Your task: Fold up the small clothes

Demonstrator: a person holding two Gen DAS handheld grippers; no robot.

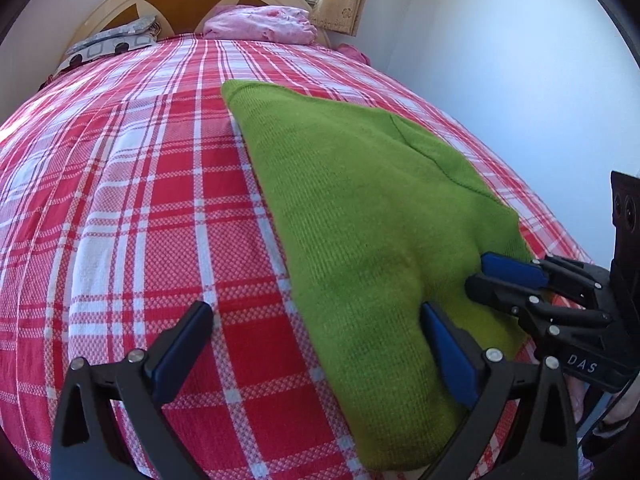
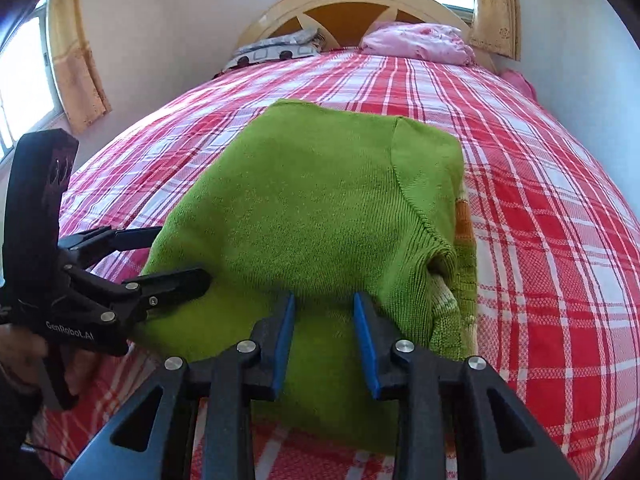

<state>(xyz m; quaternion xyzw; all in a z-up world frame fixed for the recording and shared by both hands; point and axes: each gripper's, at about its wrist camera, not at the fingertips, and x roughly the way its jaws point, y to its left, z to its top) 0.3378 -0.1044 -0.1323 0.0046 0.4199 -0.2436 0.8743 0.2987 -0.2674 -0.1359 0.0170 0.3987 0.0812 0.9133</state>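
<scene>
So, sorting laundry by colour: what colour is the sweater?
Bright green knit sweater, clearest in the right wrist view.

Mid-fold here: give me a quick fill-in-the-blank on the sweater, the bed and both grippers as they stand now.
1. The sweater on the bed is ____ in colour.
2. The bedspread has a red and white ____ pattern.
3. The left gripper has its jaws wide ____, one finger on the sweater's edge.
4. The pillow nearest the headboard's right end is ____.

Missing words: green; plaid; open; pink
</scene>
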